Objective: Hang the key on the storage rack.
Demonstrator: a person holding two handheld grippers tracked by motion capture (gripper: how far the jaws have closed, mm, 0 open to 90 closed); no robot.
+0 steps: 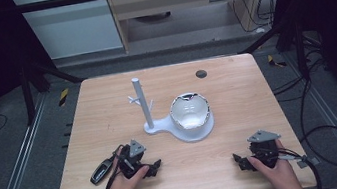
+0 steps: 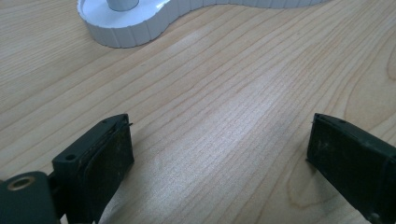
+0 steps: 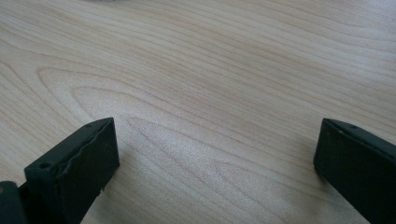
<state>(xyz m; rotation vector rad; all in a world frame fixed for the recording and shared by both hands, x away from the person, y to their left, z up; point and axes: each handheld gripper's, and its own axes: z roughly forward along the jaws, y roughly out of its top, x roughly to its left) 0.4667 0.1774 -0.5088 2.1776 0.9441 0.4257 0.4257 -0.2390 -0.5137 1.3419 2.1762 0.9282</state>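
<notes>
A white stand [image 1: 147, 109] with an upright post and small side pegs rises from a flat white base [image 1: 161, 125] at the table's middle. A white bowl [image 1: 189, 112] sits on the round right end of that base. My left gripper [image 1: 153, 169] rests low at the front left, held by a hand, jaws wide apart. In the left gripper view it [image 2: 219, 130] is open over bare wood, with the ribbed base edge [image 2: 126, 28] ahead. My right gripper [image 1: 239, 160] rests at the front right, and in its own view [image 3: 217, 130] it is open with nothing between the jaws.
A small black key-fob-like object [image 1: 101, 171] lies just left of my left hand. A dark round disc [image 1: 201, 74] sits in the tabletop near the far edge. The wooden table [image 1: 108, 108] has bare wood around the stand. Cables trail off its right side.
</notes>
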